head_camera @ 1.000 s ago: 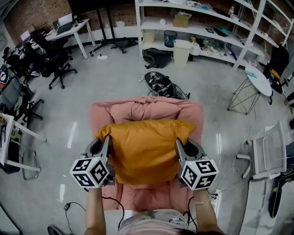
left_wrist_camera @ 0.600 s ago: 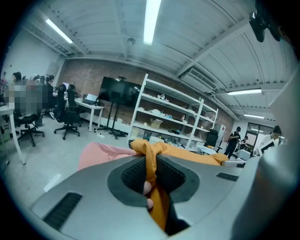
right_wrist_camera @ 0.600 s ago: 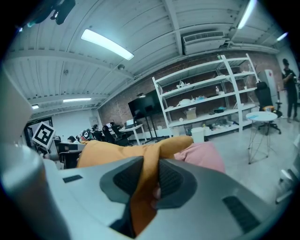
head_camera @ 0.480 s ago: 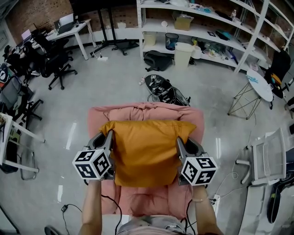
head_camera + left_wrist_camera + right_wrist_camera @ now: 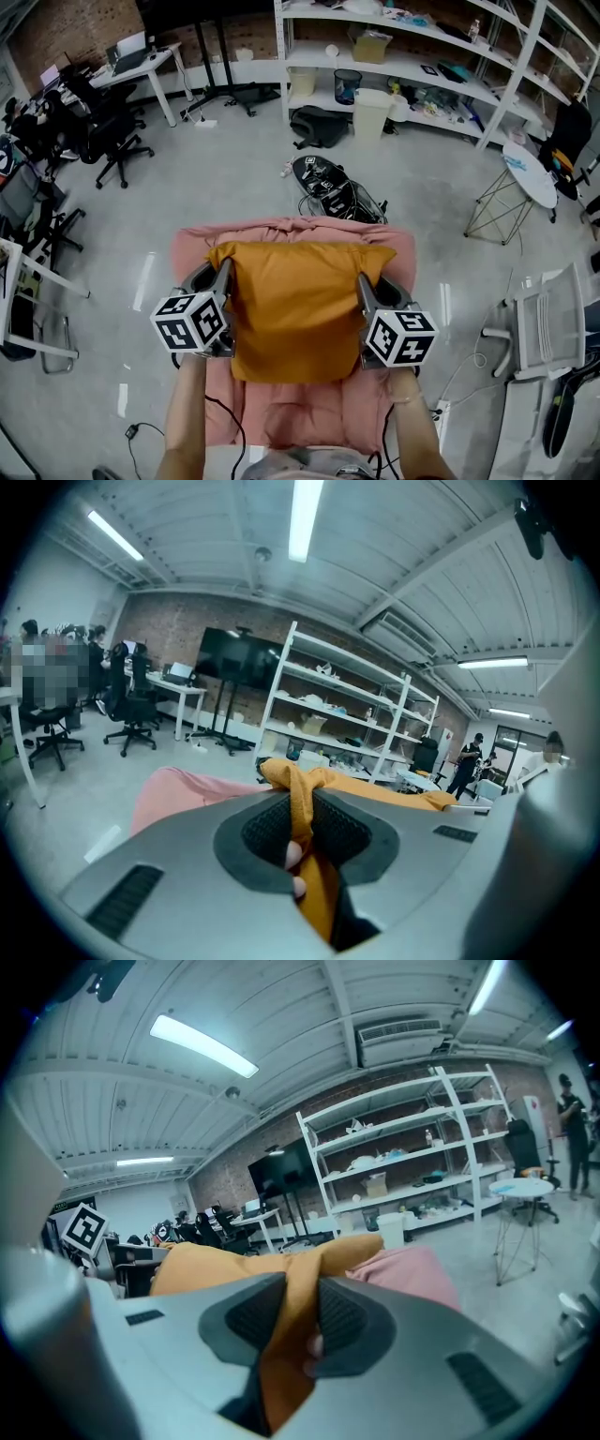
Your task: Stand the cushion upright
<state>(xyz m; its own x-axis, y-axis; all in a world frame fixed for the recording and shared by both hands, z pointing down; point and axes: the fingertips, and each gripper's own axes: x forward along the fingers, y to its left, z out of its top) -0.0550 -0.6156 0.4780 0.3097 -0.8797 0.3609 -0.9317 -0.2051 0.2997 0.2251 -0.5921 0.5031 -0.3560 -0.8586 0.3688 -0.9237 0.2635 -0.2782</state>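
Note:
An orange cushion hangs over a pink armchair, held by its two side edges. My left gripper is shut on its left edge; orange cloth is pinched between the dark pads in the left gripper view. My right gripper is shut on the right edge, with a fold of the cushion bunched between its pads in the right gripper view. The cushion's far corners reach the chair's back cushion. Its near edge hangs above the pink seat.
The armchair stands on a grey floor. Behind it lies a black bag with cables. White shelving runs along the back. Office chairs stand at the left, a small round table and a white chair at the right.
Both grippers have carried the cushion farther from me, toward the chair's back. The grip on both edges is unchanged.

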